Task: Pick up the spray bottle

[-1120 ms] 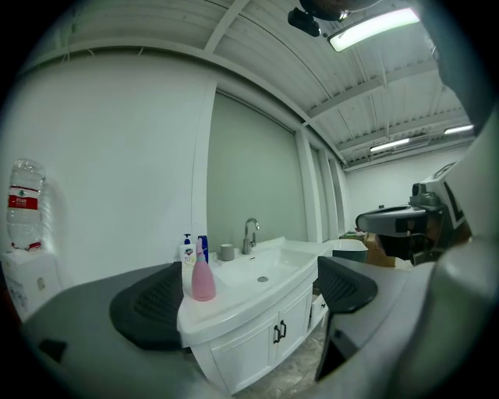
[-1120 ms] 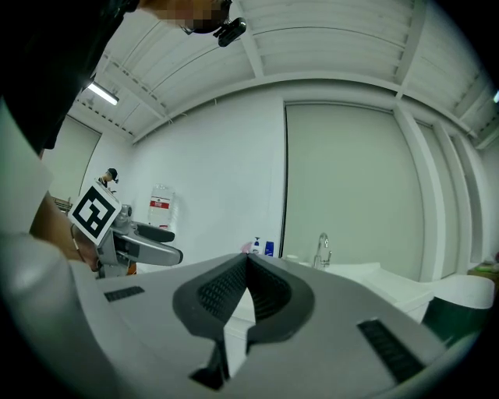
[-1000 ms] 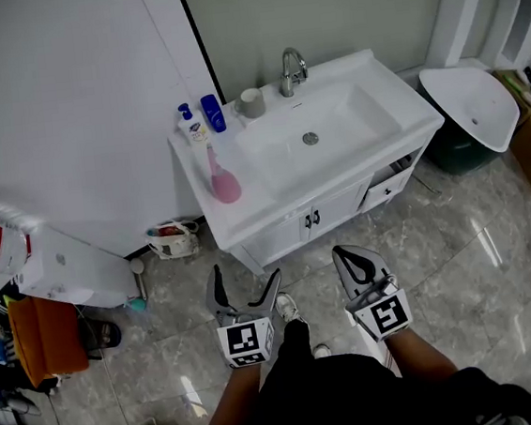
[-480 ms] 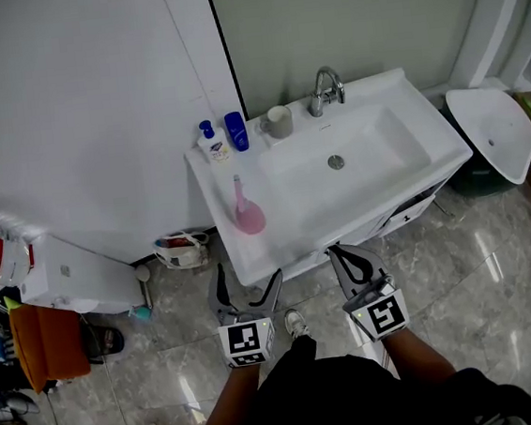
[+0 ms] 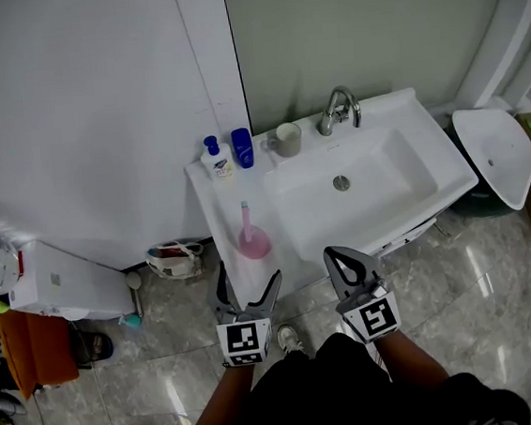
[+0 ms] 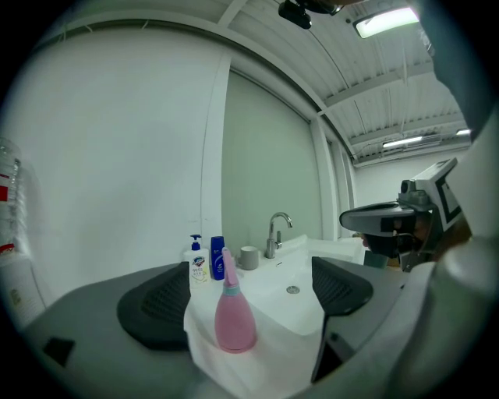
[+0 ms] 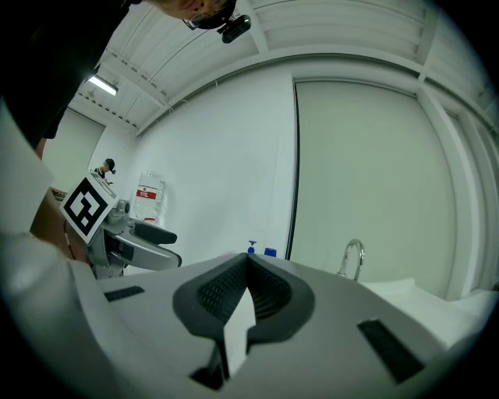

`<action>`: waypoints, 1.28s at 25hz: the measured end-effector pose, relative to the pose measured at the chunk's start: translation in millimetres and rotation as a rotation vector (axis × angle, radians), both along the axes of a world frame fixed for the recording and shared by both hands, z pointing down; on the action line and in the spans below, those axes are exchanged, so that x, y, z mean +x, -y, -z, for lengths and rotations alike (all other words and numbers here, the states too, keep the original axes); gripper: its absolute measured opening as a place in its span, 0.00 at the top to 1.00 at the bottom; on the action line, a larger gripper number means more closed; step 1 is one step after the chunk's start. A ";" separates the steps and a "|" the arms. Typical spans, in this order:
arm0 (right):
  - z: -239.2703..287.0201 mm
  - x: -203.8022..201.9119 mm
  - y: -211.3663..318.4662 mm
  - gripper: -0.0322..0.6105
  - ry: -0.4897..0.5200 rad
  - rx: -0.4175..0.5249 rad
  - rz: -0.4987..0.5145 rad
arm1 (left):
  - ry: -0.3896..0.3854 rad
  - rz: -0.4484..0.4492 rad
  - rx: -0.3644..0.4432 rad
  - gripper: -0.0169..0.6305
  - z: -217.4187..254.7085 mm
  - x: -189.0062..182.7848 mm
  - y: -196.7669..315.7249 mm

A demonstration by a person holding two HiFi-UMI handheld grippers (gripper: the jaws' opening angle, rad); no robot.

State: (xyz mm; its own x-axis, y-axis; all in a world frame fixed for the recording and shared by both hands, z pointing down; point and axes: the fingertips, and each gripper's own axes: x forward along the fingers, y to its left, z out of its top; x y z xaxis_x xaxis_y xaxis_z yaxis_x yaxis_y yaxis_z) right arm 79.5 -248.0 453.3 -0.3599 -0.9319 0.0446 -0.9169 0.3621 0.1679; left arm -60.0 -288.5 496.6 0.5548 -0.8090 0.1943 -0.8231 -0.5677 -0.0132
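The pink spray bottle stands upright on the left part of the white vanity counter, near its front edge. My left gripper hovers at that edge just short of the bottle, its jaws wide and closing, with nothing between the pads. In the left gripper view the pink spray bottle appears framed by the left gripper, a little way ahead. My right gripper is held beside it in front of the basin, shut and empty. The right gripper shows its pads together.
A white pump bottle, a blue bottle and a grey cup line the back of the counter beside the faucet. A loose white basin leans at the right. A white box and a bag sit on the floor at left.
The person has stepped up to the vanity, and both grippers have come from well short of it to its front edge. The pink bottle now lies just ahead of the left gripper.
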 end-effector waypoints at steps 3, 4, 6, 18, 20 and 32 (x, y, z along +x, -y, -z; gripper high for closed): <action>2.7 1.5 15.0 0.95 0.017 0.003 0.005 | 0.000 0.005 0.000 0.24 -1.0 0.1 11.8; 4.5 1.5 19.6 0.95 0.022 0.009 0.012 | 0.000 0.004 -0.001 0.24 -0.1 0.1 16.0; 6.4 2.4 28.3 0.95 0.034 0.014 0.026 | -0.001 0.000 0.000 0.24 2.6 2.0 24.1; 11.4 27.6 84.8 0.95 0.042 0.015 0.194 | 0.054 0.178 -0.049 0.28 -22.5 13.6 66.0; 11.1 32.5 92.6 0.95 0.046 0.014 0.217 | 0.061 0.209 -0.059 0.31 -26.3 12.7 71.1; 4.7 40.2 110.7 0.95 0.043 -0.001 0.368 | 0.065 0.341 -0.060 0.46 -40.9 23.5 87.4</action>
State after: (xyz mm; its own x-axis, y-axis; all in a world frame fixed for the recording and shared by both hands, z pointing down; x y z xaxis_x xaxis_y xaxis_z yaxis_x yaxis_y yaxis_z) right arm 119.7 -358.7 448.6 -0.6729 -0.7394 0.0230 -0.7311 0.6694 0.1316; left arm -36.5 -375.9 537.4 0.2400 -0.9314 0.2736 -0.9639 -0.2621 -0.0469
